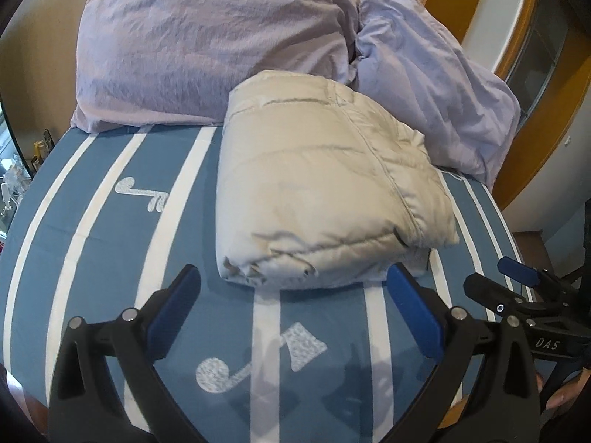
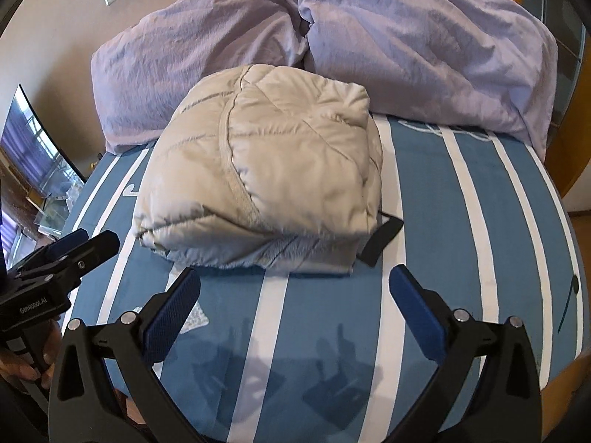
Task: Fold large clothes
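folded cream jacket (image 2: 266,184) on striped bedsheet (image 2: 461,258), both tools clear

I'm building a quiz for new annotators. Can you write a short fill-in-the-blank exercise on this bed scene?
1. The folded cream jacket lies on a blue sheet with ____ stripes.
2. Behind the jacket lie two ____ pillows.
3. The jaws of both the left gripper and the right gripper are ____.
4. Between either gripper's jaws there is ____.

Missing words: white; lilac; open; nothing
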The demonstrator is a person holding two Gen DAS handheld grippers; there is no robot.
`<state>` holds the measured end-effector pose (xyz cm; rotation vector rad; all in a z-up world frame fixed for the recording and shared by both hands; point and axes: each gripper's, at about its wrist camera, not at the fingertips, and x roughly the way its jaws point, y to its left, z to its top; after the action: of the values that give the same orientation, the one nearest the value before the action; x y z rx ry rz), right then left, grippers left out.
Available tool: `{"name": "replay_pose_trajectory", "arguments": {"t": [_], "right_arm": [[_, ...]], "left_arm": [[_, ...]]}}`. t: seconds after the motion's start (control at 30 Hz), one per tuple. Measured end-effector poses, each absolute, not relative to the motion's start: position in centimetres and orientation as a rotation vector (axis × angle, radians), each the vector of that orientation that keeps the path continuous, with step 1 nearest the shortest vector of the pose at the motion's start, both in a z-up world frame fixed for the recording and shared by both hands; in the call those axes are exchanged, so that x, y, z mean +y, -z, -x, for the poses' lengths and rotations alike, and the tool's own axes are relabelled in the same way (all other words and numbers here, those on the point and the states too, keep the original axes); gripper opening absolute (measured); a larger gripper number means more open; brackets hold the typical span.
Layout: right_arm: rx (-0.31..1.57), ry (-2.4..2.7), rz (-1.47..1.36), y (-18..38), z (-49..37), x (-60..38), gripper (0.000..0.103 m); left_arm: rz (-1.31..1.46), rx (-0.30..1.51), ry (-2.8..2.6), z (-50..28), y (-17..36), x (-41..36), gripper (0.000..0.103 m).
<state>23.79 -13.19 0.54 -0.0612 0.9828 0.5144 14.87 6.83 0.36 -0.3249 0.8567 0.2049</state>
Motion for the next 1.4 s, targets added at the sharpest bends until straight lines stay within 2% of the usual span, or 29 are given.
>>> {"name": "replay_pose_trajectory", "arguments": {"t": [1.4], "right_arm": [[0.988,-0.512,-0.019,-0.3,-22.2,-14.0,0.102]], "left_arm": [[0.404,0.825,-0.151,-12.8,0.1,5.9,0.101]]}}
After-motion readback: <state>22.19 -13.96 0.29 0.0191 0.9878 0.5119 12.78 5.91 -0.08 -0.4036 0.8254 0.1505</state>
